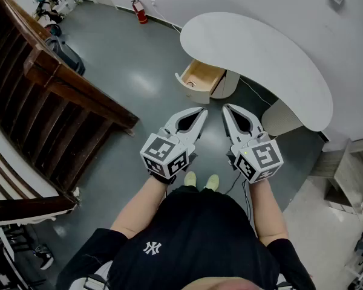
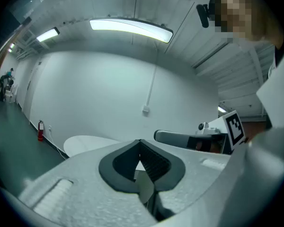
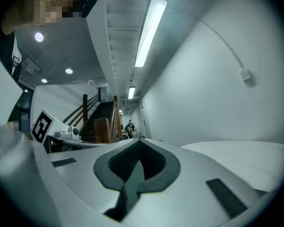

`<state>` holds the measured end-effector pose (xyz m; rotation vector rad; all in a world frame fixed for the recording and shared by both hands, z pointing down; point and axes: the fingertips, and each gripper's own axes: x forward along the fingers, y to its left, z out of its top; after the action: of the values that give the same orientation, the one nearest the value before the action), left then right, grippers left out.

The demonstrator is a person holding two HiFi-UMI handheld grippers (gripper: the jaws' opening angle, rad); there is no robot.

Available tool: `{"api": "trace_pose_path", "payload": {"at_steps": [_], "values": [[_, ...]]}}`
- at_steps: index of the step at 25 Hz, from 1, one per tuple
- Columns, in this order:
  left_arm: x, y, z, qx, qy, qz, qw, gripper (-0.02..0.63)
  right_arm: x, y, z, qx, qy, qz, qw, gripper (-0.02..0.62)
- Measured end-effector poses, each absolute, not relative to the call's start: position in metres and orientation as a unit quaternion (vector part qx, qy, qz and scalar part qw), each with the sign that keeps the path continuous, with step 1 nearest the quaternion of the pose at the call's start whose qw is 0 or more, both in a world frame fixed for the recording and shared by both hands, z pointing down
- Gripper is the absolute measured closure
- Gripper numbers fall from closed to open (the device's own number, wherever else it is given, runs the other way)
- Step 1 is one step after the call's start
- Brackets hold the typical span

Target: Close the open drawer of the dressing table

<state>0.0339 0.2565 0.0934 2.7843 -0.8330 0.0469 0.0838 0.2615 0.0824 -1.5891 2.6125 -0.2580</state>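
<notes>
Wood-lined drawer (image 1: 204, 76) pulled open, white dressing table (image 1: 260, 53) above

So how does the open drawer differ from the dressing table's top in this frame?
The drawer is a small, straight-sided box, while the tabletop is a far larger, curved, bean-shaped slab. The drawer shows light wood inside; the tabletop is plain white. The drawer stands pulled out from under one end of the tabletop, which lies flat above it. Both are white on the outside.
</notes>
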Motion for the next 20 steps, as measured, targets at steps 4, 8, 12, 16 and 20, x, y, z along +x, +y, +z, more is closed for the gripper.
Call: {"api": "trace_pose_path", "payload": {"at_steps": [4,8,12,16,20], "values": [[0.034,0.256,0.093,0.951,-0.289,0.016,0.111,0.595,0.083,0.262,0.083,-0.518,0.851,-0.081,0.032,0.581],[0.037,0.255,0.092,0.951,-0.289,0.013,0.112,0.595,0.083,0.261,0.083,-0.517,0.852,-0.079,0.029,0.581],[0.038,0.253,0.094,0.950,-0.289,0.009,0.119,0.595,0.084,0.261,0.085,-0.509,0.855,-0.090,0.037,0.581],[0.035,0.245,0.103,0.946,-0.302,0.007,0.122,0.595,0.091,0.256,0.091,-0.505,0.855,-0.104,0.055,0.580],[0.024,0.235,0.118,0.932,-0.331,-0.005,0.146,0.595,0.098,0.252,0.099,-0.501,0.856,-0.111,0.061,0.580]]}}
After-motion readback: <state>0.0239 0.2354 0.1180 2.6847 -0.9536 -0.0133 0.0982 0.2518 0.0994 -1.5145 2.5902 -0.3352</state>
